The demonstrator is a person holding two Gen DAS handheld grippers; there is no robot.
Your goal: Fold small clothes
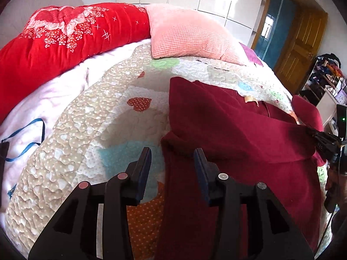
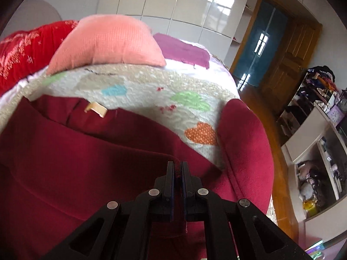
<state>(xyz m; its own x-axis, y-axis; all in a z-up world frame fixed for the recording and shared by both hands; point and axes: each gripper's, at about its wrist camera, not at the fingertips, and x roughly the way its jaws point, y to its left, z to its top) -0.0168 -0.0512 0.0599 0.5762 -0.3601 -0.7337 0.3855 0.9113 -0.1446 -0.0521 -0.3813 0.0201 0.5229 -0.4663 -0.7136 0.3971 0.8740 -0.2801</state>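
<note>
A dark red garment (image 1: 234, 130) lies on the patchwork quilt (image 1: 91, 117), partly folded over itself, with a tan label (image 1: 250, 99) at its collar. My left gripper (image 1: 172, 153) is open and empty, straddling the garment's left edge. My right gripper (image 2: 177, 165) is shut on a folded edge of the dark red garment (image 2: 76, 151) and holds it over the body of the cloth. One sleeve (image 2: 245, 143) lies out to the right near the bed's edge. The right gripper also shows in the left wrist view (image 1: 312, 135) at the far right.
A pink pillow (image 1: 186, 32) and a red floral duvet (image 1: 65, 36) lie at the head of the bed. A blue strap (image 1: 28, 138) lies on the pink sheet at left. Shelves with clutter (image 2: 314, 134) and a wooden door (image 2: 288, 58) stand to the right.
</note>
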